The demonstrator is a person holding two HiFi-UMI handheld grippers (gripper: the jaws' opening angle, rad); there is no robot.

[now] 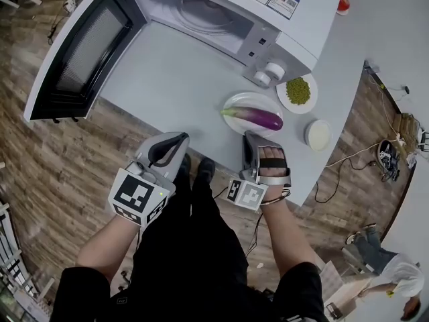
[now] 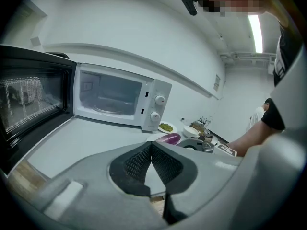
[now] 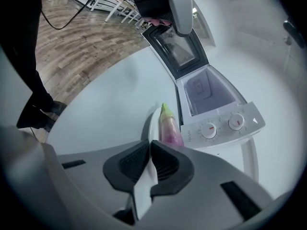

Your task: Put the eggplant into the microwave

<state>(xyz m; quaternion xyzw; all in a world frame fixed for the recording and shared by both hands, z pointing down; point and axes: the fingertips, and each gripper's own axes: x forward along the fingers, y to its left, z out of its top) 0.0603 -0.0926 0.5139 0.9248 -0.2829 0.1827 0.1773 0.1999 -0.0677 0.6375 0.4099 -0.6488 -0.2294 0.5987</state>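
Eggplant (image 1: 253, 117) sits on plate (image 1: 232, 101) before open-doored microwave (image 1: 305, 25).
Right gripper (image 3: 150, 143), left gripper (image 2: 151, 145) short of microwave, jaws pinched together, empty; grab not started.

Left tool (image 1: 175, 139) and right tool (image 1: 249, 138): grey moulded plastic shells, with black ribbed pads (image 2: 165, 166) set in black-lined recesses. Each has a white cube (image 1: 139, 196) at the rear with black square markers. Black and grey straps (image 1: 273, 170) cross the right hand. Thin black cable (image 1: 257, 232) below the right cube. Person wears black short sleeves (image 1: 298, 284), black trousers (image 1: 194, 247), dark shoes (image 1: 205, 168).
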